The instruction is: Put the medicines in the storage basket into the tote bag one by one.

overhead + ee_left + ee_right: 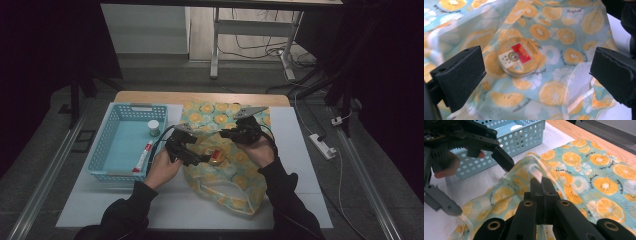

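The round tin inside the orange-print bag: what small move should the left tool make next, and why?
Probably draw the left tool back out of the bag. Its jaws stand open and apart from the round tin, which lies inside, while the right tool pinches the clear handle.

The bag (pixel 220 165) is pale turquoise, printed with orange citrus slices, white flowers and dark lettering, with see-through handles. The round tin (pixel 519 60) inside it is gold-yellow with a red and white label. At the left, the perforated basket (pixel 107 140) is light blue; in it lie a white tube (pixel 142 156) with a red end and a white-capped jar (pixel 153 127). The mat (pixel 300 160) is white, the table edge (pixel 200 97) at the far side light wood. Both grippers' jaws are black.
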Available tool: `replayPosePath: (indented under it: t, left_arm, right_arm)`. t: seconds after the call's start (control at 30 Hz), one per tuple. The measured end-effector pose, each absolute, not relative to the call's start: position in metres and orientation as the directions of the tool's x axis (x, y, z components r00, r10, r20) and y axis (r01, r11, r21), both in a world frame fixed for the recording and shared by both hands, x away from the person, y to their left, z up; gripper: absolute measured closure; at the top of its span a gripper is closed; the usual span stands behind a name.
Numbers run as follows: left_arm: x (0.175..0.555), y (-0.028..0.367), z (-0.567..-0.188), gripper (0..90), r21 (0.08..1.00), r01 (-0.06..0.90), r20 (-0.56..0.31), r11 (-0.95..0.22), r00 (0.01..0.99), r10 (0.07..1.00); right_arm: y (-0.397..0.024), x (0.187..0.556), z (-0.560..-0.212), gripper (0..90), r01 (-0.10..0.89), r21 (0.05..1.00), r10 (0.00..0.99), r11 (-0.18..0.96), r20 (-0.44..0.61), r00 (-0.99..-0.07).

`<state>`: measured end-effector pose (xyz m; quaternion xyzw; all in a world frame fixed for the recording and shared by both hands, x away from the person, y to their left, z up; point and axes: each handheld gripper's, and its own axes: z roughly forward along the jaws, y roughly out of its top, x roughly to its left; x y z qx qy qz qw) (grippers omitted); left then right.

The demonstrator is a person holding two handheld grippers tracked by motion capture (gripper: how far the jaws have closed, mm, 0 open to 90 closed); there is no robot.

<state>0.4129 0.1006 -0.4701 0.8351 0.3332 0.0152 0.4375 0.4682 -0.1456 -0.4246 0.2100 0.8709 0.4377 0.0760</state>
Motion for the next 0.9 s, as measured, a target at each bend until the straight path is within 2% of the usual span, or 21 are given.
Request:
replayPosePath:
  t: [0.37, 0.9]
  left_arm:
    - [0.400, 0.116, -0.461, 0.0, 0.738, 0.546, -0.244, -0.397, 0.764, 0.597]
    - [0.389, 0.166, -0.453, 0.1, 0.737, 0.584, -0.212, -0.340, 0.678, 0.704]
  right_arm:
    - [-0.146, 0.468, -0.424, 90.0, 0.299, 0.795, 0.433, 0.527, 0.051, -0.900]
    - [-0.147, 0.468, -0.424, 90.0, 0.298, 0.798, 0.434, 0.524, 0.050, -0.900]
